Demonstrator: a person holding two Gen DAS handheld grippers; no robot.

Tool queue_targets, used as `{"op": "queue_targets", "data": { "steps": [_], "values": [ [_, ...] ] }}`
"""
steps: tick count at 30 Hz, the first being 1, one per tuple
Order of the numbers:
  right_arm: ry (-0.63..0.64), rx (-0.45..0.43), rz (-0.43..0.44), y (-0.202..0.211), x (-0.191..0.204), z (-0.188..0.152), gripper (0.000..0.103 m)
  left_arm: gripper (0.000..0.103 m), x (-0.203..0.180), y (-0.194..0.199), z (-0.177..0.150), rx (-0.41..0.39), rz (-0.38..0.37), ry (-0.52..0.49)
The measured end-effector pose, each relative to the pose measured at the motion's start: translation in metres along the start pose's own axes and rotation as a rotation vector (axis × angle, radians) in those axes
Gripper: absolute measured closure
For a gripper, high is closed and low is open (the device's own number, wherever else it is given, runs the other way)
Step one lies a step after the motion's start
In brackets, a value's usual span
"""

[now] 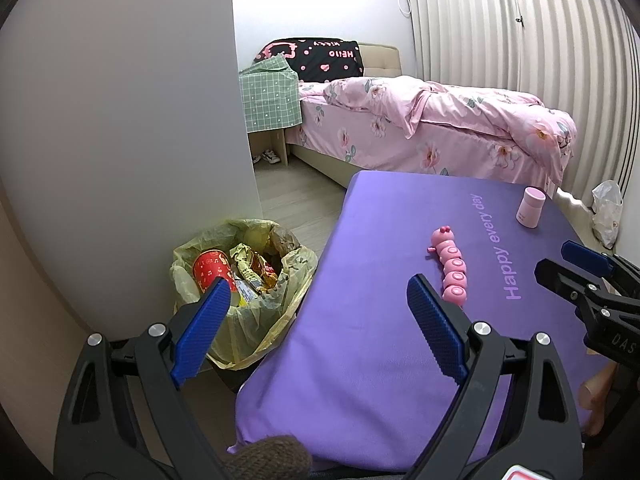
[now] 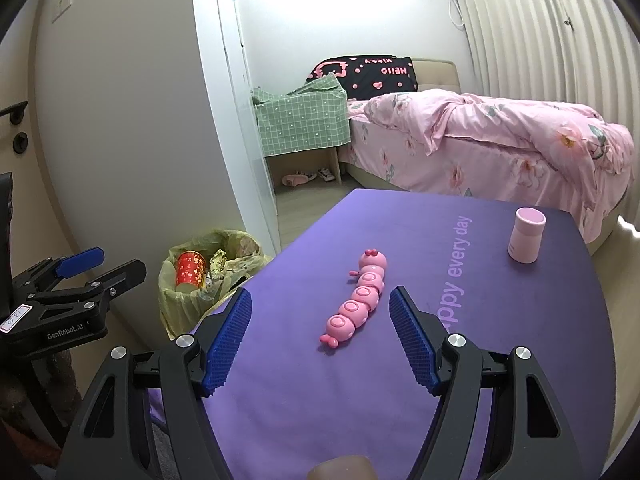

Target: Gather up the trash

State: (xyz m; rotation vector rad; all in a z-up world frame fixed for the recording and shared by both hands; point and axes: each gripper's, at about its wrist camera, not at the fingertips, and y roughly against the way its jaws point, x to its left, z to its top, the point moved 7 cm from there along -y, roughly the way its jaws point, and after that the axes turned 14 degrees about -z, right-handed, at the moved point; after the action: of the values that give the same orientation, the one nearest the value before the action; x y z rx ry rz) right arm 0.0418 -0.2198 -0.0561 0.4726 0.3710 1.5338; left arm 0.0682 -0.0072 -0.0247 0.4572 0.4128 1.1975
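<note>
The right hand-held gripper [image 2: 320, 340] hangs low over the near part of the purple cloth-covered bench [image 2: 520, 340], its two blue ribbed fingers [image 2: 230, 338] spread wide with nothing between them. Directly ahead of it, lying flat on the purple cloth, is the pink segmented plastic caterpillar toy [image 2: 358, 300]. Its long axis runs from near-left to far-right: the tail end sits closest to the gripper and roughly centred in the gap, while the head with the small bow points away and slightly right. The finger gap therefore lies across the toy's narrow width rather than its length, which I judge suits a straight forward reach.

The left hand-held gripper [image 1: 320, 316] is also wide open and empty (its left finger overlaps the bin in its own view, its right finger lies over the bench edge). From there the caterpillar toy [image 1: 450, 266] lies ahead and to the right, outside the gap, so the right side is clearly the nearer and better-lined one.

The yellow-bag-lined waste bin [image 2: 168, 292] stands on the floor just beside the bench's left edge, already holding a red patterned paper cup [image 2: 191, 269] and crumpled wrappers. It lies to the left of both grippers, nearer the left one.

A small pink cylindrical container [image 2: 527, 239] stands upright near the far right corner of the bench, well apart from the toy. Whether either pink item counts as trash I cannot tell; no obvious litter remains on the bench.
</note>
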Motion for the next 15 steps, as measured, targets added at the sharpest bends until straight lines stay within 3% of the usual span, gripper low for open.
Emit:
{"op": "queue_targets", "data": {
  "steps": [15],
  "values": [
    [-0.005, -0.001, -0.003, 0.0011, -0.0005, 0.0023, 0.035, 0.018, -0.0007, 0.0004, 0.0025, -0.002, -0.002, 0.006]
  ]
}}
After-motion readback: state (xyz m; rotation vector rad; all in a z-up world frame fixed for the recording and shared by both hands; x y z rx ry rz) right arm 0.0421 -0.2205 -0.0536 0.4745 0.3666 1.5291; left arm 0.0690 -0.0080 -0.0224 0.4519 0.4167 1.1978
